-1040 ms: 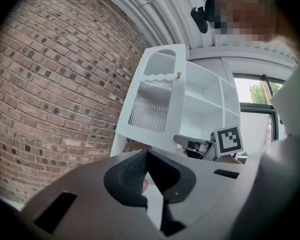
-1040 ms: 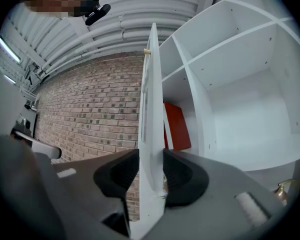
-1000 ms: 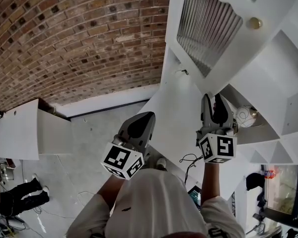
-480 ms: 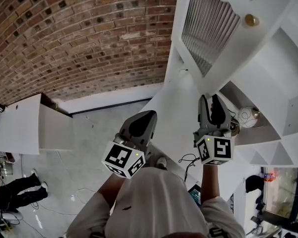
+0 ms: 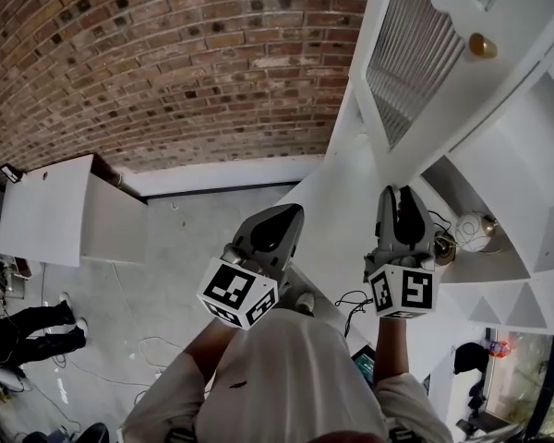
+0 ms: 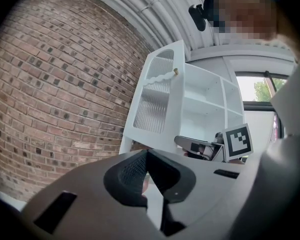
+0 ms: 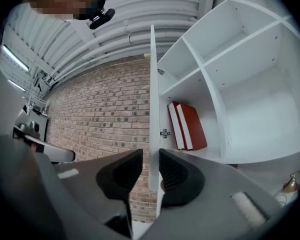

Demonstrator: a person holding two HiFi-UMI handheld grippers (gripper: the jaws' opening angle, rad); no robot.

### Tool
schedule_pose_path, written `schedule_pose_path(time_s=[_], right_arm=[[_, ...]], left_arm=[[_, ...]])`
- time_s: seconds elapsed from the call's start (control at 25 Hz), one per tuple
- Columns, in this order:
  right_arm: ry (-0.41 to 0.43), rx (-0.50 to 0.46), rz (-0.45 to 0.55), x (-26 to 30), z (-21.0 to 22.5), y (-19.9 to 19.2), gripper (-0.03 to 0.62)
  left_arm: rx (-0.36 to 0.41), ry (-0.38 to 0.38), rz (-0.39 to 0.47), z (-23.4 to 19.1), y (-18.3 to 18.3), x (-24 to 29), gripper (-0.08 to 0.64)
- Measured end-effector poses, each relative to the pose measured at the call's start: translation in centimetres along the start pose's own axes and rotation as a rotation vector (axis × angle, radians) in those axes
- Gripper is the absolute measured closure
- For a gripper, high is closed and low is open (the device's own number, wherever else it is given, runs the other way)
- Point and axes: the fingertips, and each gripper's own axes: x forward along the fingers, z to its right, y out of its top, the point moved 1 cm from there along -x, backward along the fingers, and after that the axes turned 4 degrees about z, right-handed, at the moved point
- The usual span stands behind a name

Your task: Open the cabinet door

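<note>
Two tongs up, only one at work on the door.
The right tongs [image 7: 150, 159] have just been narrowing around the edge of the cabinet door [image 7: 153, 99]: one pad is against it, the other a sliver off. That looks like a pinch to swing it. The door already stands out from the shelves [image 7: 250, 99], with open room towards the brick wall [image 7: 100, 109]. The left tongs [image 6: 146, 154] are pressed together, empty and held aside.

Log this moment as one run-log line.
right gripper: jaws just been closing, cabinet door edge between them, not yet clamped | left gripper: jaws shut, empty | cabinet door: ajar
</note>
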Motion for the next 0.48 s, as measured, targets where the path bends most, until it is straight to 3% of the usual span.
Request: schedule_pose_path(time_s=[0.48], right_arm=[[0.044, 0.001, -0.002, 0.2, -2.5, 0.0, 0.515]], left_arm=[[-0.006, 0.025, 0.008, -0.8, 0.2, -1.6, 0.551]])
